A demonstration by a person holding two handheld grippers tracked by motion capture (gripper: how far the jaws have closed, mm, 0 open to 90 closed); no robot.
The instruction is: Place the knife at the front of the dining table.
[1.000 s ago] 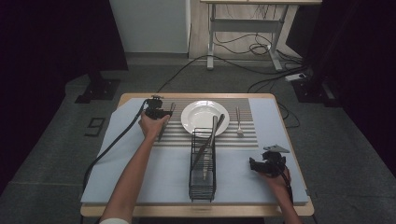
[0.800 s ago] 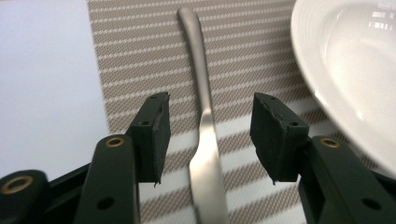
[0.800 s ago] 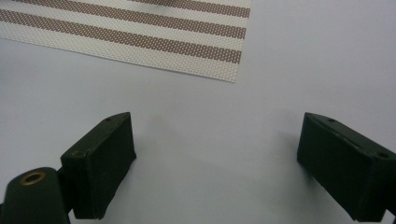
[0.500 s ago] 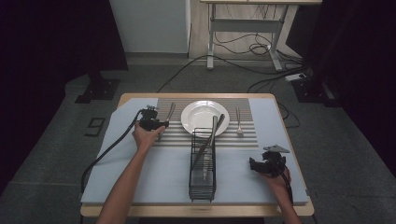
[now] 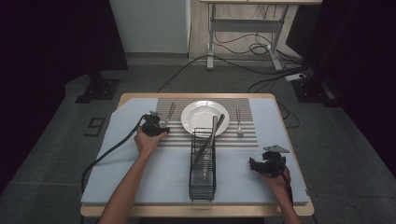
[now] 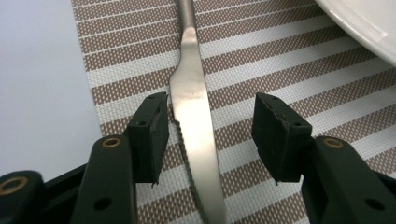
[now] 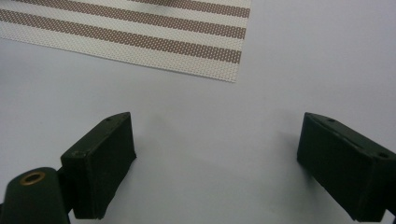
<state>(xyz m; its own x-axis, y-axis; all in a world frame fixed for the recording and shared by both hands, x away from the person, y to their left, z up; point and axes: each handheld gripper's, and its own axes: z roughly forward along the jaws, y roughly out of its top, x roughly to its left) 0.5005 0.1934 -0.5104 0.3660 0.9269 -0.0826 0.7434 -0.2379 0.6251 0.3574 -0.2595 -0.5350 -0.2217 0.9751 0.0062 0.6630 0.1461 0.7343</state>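
Low over the brown-and-white striped woven placemat [image 6: 289,60], left gripper [image 6: 208,123] has just been widening its jaws, straddling the flat silver table knife [image 6: 191,102], pads clear. Knife lies at mat's left edge, beside white round plate [image 5: 198,116]. Right gripper [image 7: 215,149] gapes, nothing between its pads, over bare pale-blue table cover [image 7: 196,102] near the right front corner.

Left tongs [image 5: 154,127] beside knife [image 5: 169,113]; plate [image 5: 205,116], rack [image 5: 203,163]

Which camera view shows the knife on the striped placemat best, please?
The left gripper view: the knife lies close up between the open left gripper, untouched. In the high view it is a small sliver left of the plate.
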